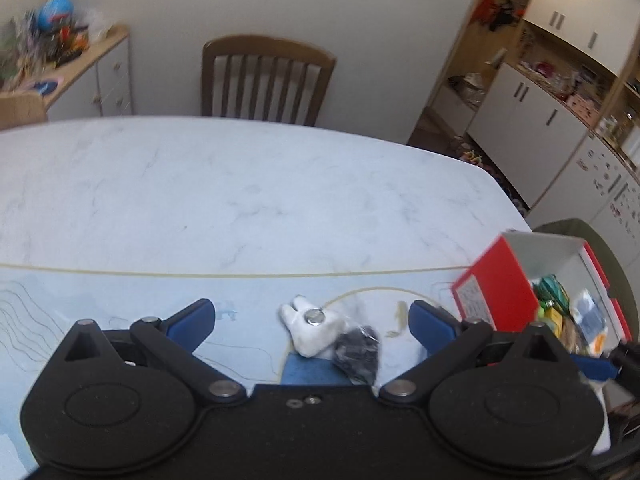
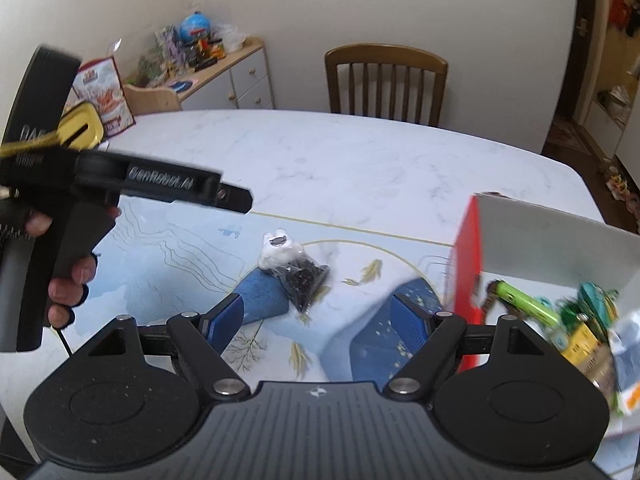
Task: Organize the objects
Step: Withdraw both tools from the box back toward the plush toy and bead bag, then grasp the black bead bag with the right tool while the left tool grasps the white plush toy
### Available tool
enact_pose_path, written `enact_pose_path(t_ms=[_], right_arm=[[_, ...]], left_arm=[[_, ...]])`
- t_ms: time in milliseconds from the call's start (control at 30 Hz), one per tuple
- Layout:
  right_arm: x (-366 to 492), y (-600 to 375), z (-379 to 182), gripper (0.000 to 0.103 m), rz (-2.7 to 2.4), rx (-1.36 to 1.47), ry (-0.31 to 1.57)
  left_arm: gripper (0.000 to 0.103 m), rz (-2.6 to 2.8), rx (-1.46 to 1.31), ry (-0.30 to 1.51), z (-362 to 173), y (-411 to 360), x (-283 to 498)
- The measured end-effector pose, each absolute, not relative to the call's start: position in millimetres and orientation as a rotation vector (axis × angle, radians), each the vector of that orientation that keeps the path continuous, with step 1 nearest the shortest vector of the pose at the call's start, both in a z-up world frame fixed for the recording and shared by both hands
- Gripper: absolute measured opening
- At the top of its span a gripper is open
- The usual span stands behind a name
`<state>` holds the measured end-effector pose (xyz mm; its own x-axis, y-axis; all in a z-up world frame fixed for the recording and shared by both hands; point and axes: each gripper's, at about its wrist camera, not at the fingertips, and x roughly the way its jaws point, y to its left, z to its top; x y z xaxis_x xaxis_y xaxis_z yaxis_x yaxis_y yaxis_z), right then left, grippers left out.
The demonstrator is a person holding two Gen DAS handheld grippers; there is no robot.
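A small white tooth-shaped toy (image 1: pixel 310 330) (image 2: pixel 277 251) with a round metal disc on top lies on the printed blue mat (image 1: pixel 120 320) (image 2: pixel 168 252). A clear bag of dark bits (image 1: pixel 358 354) (image 2: pixel 303 278) rests against it. My left gripper (image 1: pixel 314 324) hovers open just over both, fingers wide apart. My right gripper (image 2: pixel 318 320) is open too, nearer the table's front, with the bag a little beyond its fingers. A red and white box (image 1: pixel 504 280) (image 2: pixel 466 264) at the right holds several packets. In the right wrist view the left gripper's black body (image 2: pixel 120 184) shows, held by a hand (image 2: pixel 66 288).
The pale marble-pattern table (image 1: pixel 240 184) (image 2: pixel 360 160) stretches beyond the mat. A wooden chair (image 1: pixel 266 76) (image 2: pixel 386 82) stands at its far side. A low cabinet (image 1: pixel 80 76) (image 2: pixel 224 76) with clutter is at the back left; a printed bag (image 2: pixel 106 96) stands by the table's left corner.
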<state>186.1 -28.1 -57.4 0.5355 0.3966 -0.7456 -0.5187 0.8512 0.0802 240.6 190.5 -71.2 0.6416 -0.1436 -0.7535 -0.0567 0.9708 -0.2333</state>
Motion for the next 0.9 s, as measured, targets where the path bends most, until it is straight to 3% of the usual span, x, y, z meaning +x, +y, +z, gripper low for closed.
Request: enact_pose_path(t_ms=[400,733,900], right_arm=[[226,16,-103,0.08,0.576,-0.209,0.918],[256,33,-135,0.08,0.566,-0.179,0.975],[266,40,-144,0.079,0.565,-0.168,0.996]], left_arm=[[0.102,-0.044,-0.3,1.012,-112,192,289],[0.091,-0.031,-0.423,1.113,-141,197,312],[0.09,-0.036,-0.427,1.12,-146,195,313]])
